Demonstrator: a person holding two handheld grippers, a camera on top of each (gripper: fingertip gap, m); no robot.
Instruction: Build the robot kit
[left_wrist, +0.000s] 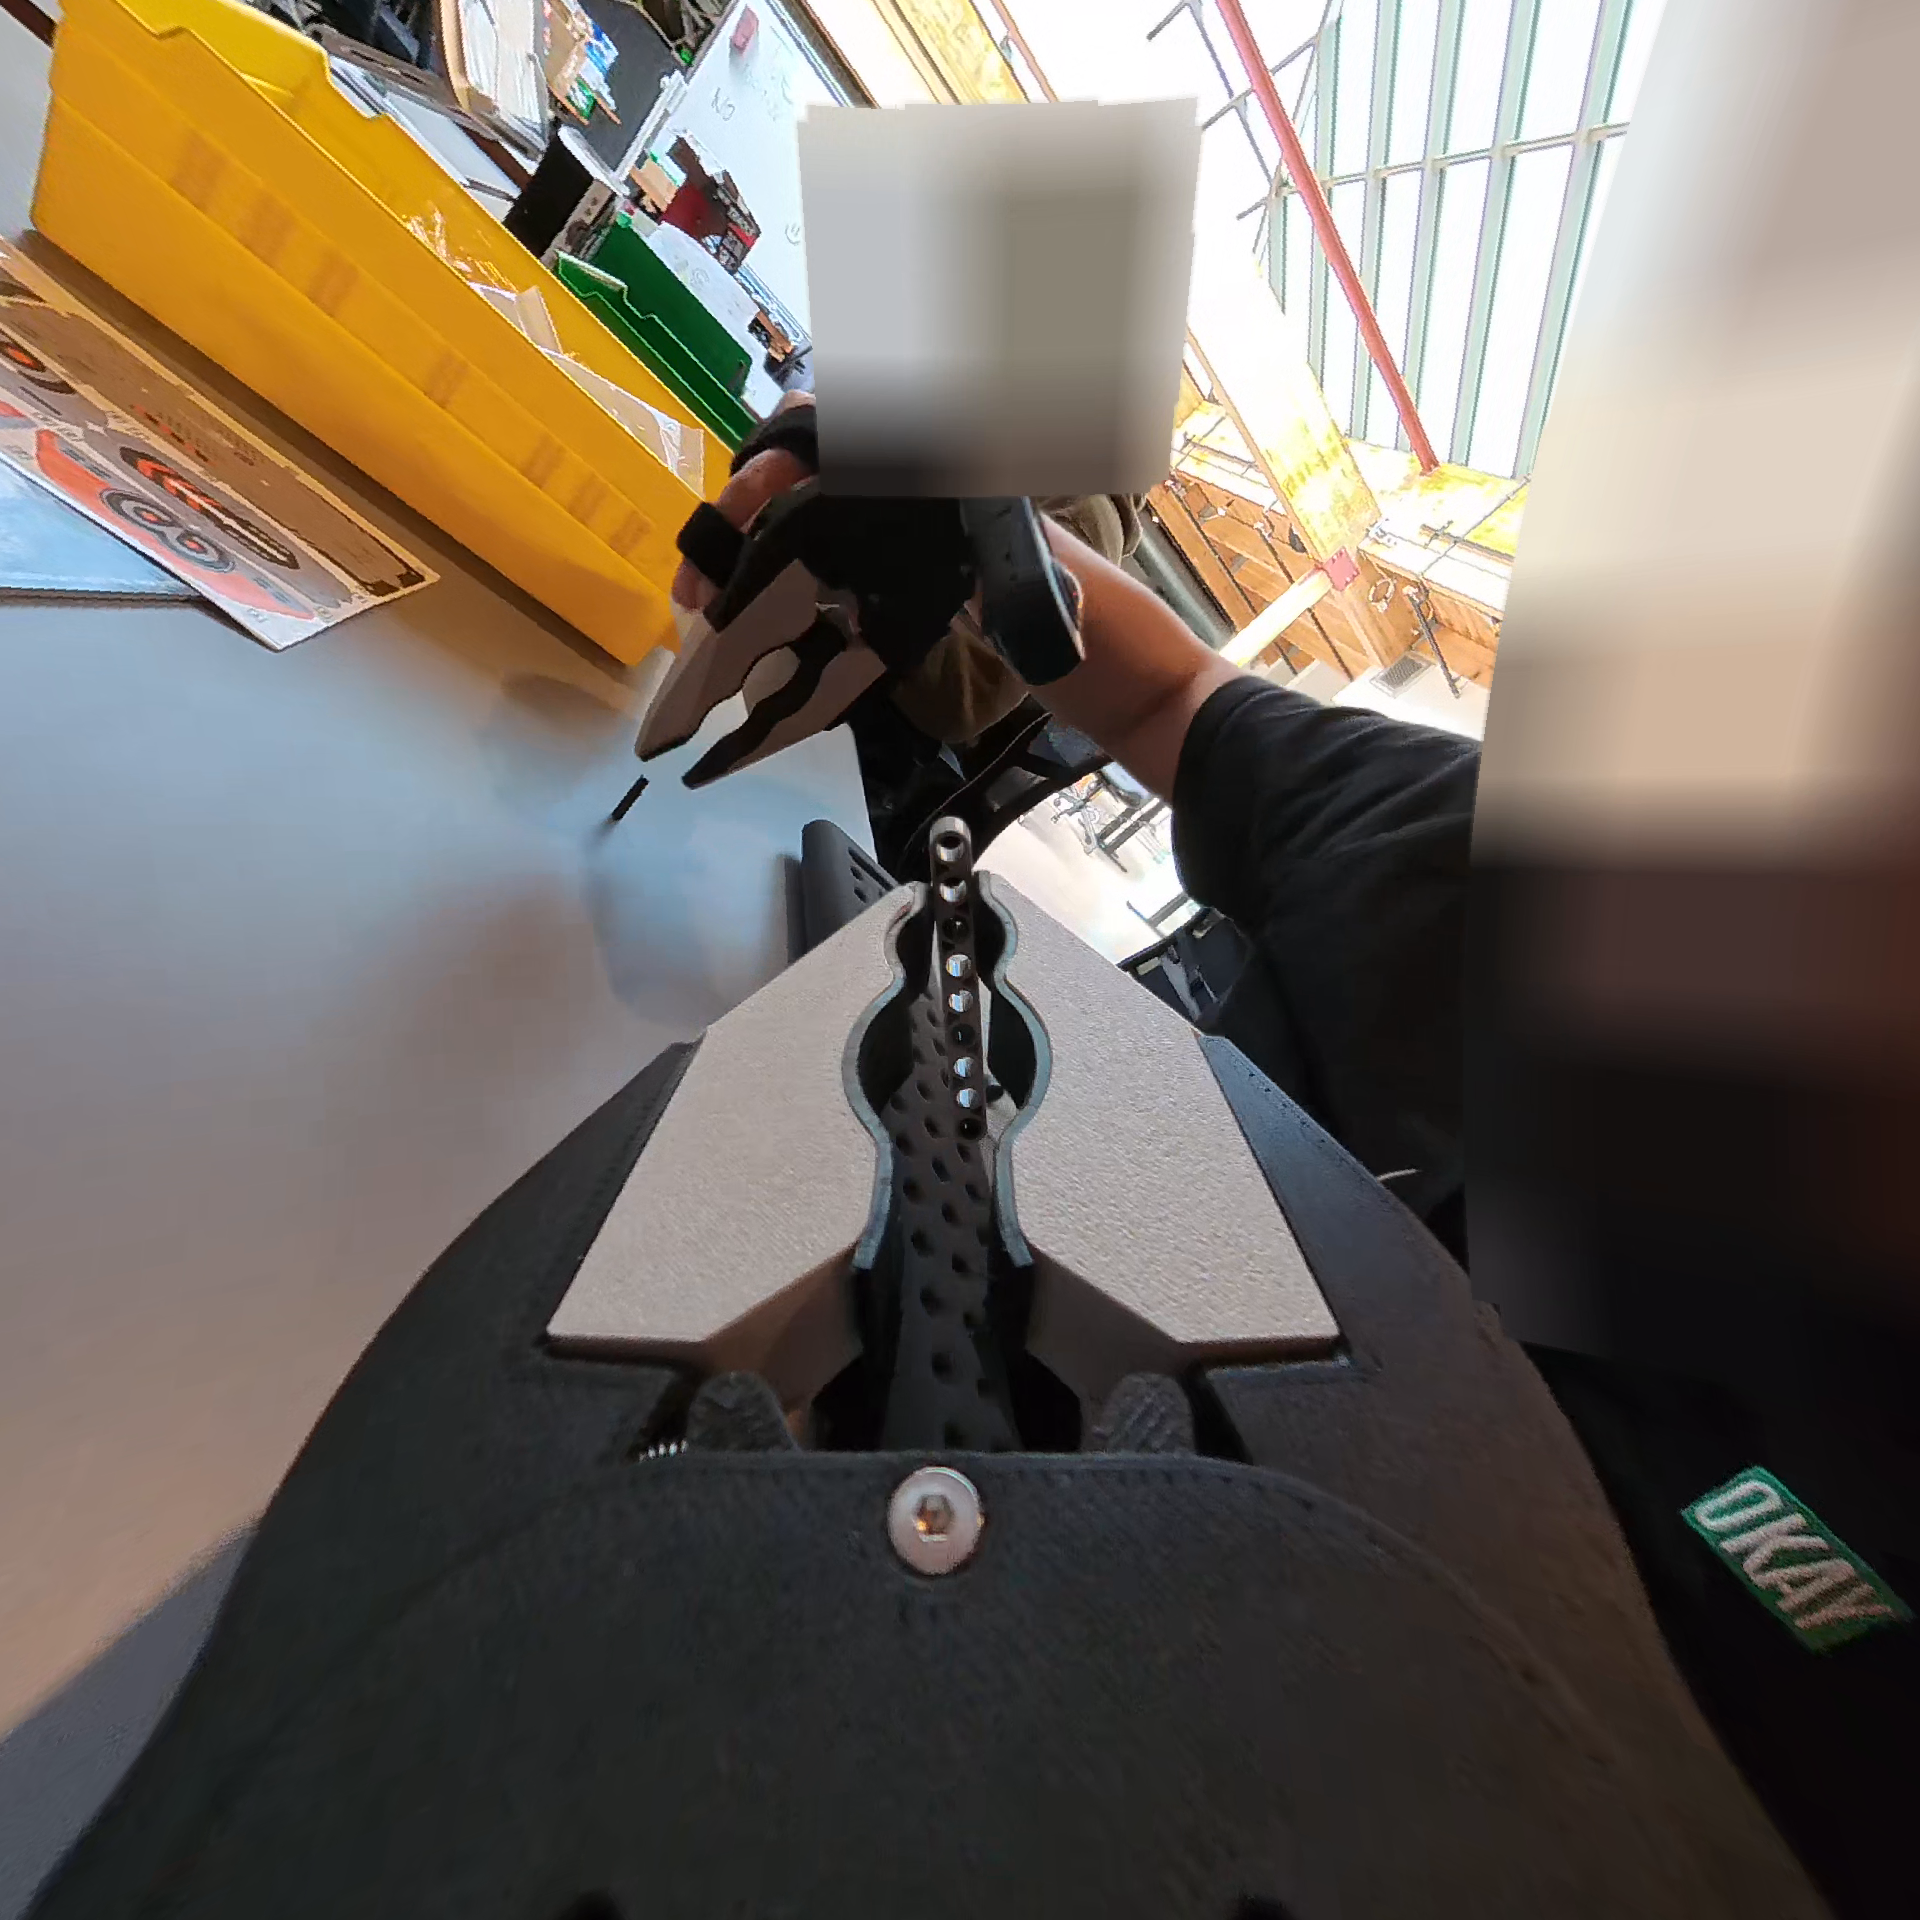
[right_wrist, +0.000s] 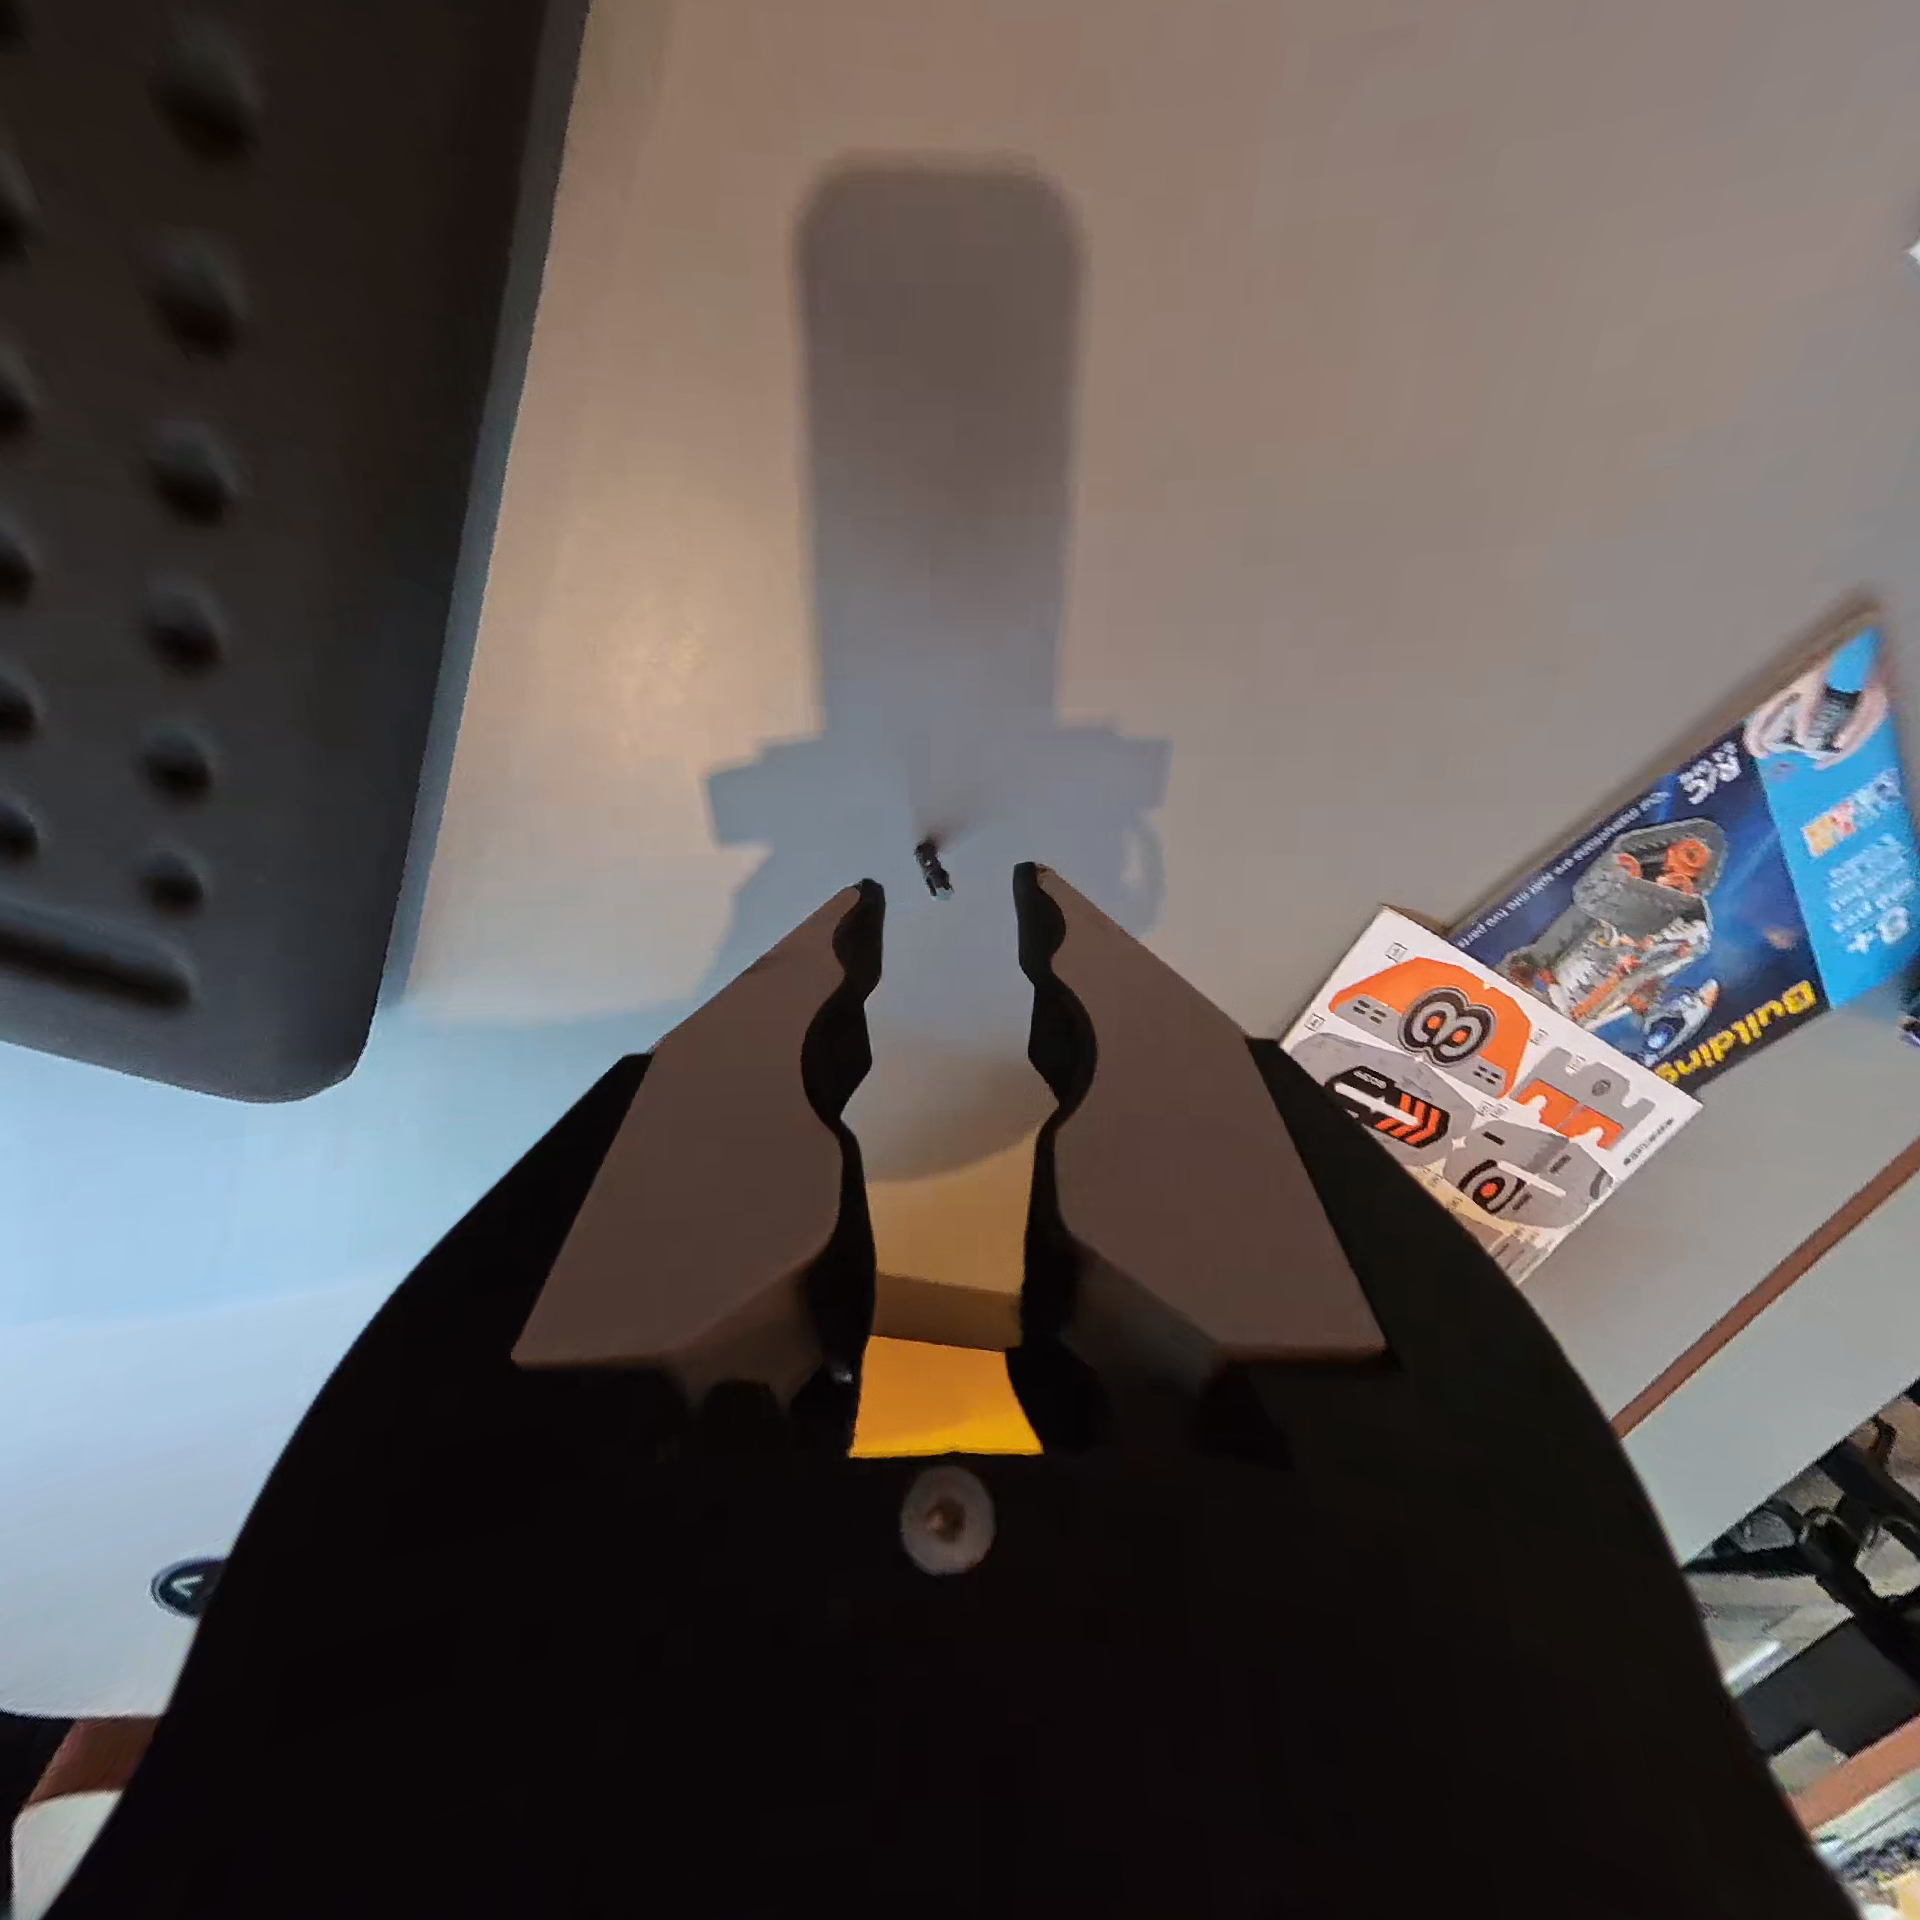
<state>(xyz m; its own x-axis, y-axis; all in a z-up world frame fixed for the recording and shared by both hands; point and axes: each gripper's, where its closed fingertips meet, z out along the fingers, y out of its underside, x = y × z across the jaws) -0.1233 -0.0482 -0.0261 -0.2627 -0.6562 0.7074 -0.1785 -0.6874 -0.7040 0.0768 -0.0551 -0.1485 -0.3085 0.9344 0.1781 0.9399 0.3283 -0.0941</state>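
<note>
The left gripper (left_wrist: 951, 894) clamps a black perforated beam (left_wrist: 956, 997) upright at twelve o'clock. The right gripper (right_wrist: 943, 883) hangs released, a small black pin (right_wrist: 933, 871) lying on the grey table (right_wrist: 1351, 416) just beyond its tips; sticker sheet (right_wrist: 1475, 1081) at three o'clock.

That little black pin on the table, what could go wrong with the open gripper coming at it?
The black pin is tiny and lies loose on the smooth table, so the open right gripper may nudge it away. The left gripper, shut on the perforated beam, is close and could collide.
</note>
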